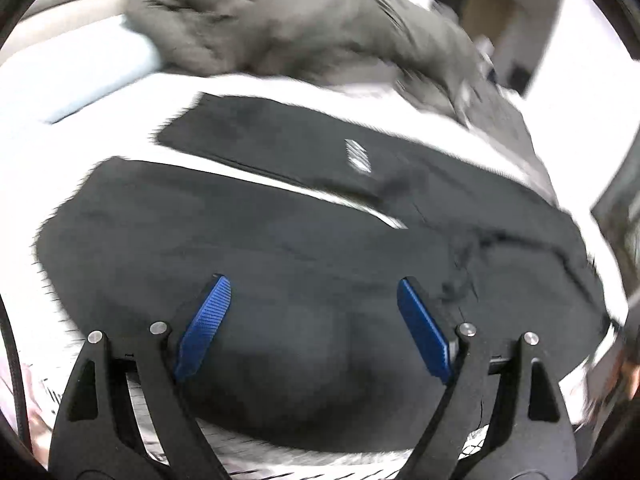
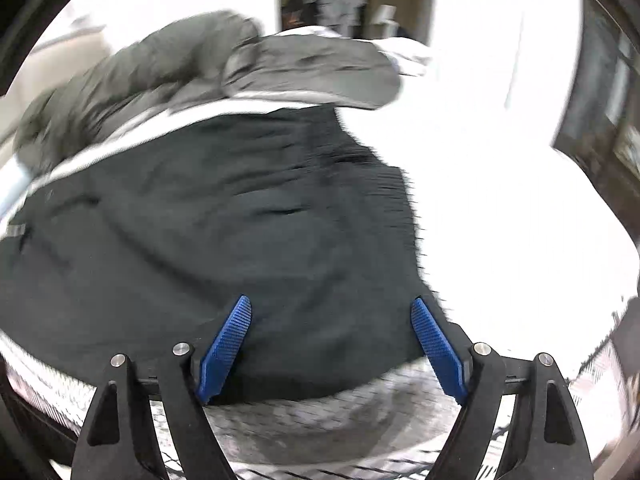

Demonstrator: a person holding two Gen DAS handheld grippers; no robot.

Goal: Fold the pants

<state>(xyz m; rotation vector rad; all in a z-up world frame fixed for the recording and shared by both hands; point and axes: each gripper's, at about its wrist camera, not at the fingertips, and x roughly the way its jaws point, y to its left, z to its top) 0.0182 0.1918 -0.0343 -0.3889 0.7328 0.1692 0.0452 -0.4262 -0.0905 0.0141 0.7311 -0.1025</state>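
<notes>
Left wrist view shows the black pants [image 1: 280, 240] lying spread flat on a white surface [image 1: 100, 128], and I use the pants as the landmark. The left gripper [image 1: 314, 292] hangs over the near leg of the pants with its blue pads [image 1: 204, 324] set wide apart and nothing between them. The two legs lie beside each other with a thin white gap between them, and a small white logo [image 1: 357, 155] sits on the far leg. Beyond the pants, a crumpled grey garment [image 1: 280, 28] lies on the same surface, close to the far leg. Right wrist view shows the pants [image 2: 200, 220] from the other end, somewhat wrinkled. The right gripper [image 2: 332, 312] is over the near edge of the pants, its pads [image 2: 224, 352] also wide apart and holding nothing. The grey garment [image 2: 200, 64] lies behind the pants here too. Both pictures are blurred.
</notes>
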